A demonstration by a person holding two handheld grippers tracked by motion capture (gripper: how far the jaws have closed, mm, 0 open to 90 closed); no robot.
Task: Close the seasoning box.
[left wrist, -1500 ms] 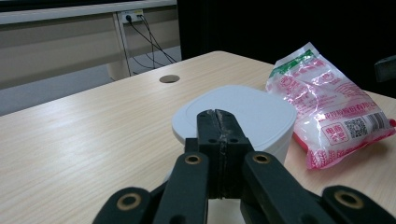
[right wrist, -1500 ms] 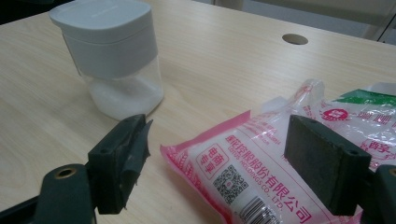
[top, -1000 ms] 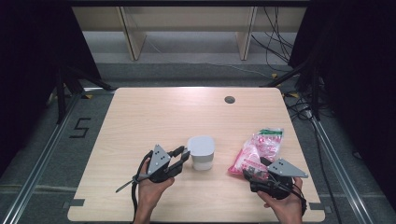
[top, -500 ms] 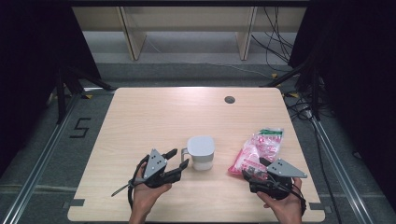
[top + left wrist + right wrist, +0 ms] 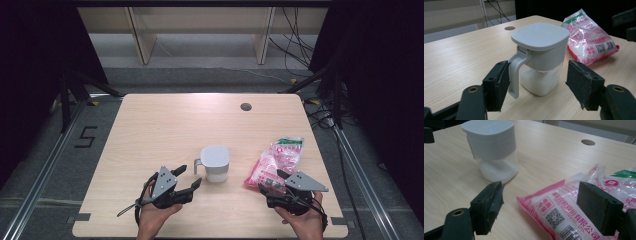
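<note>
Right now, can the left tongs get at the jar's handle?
Probably yes. The left tongs stand open, having just been opening, with the jar's handle right beside one pad and nothing between. The bag lies behind, apart.

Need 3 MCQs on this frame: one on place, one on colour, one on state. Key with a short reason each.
1. Where does the bag lie relative to the jar in the high view?
A. left of it
B. right of it
C. on top of it

2. What colour is the jar's lid?
A. light grey
B. red
C. black

3. How does the left gripper stand?
A. shut on the lid
B. shut on the bag
C. jaws open, flanking the jar

Key: 1 B, the bag lies toward the right table edge. 2 A, the lid is pale grey above white powder. 3 C, the jaws have just been opening and gaps show beside handle and wall.
</note>
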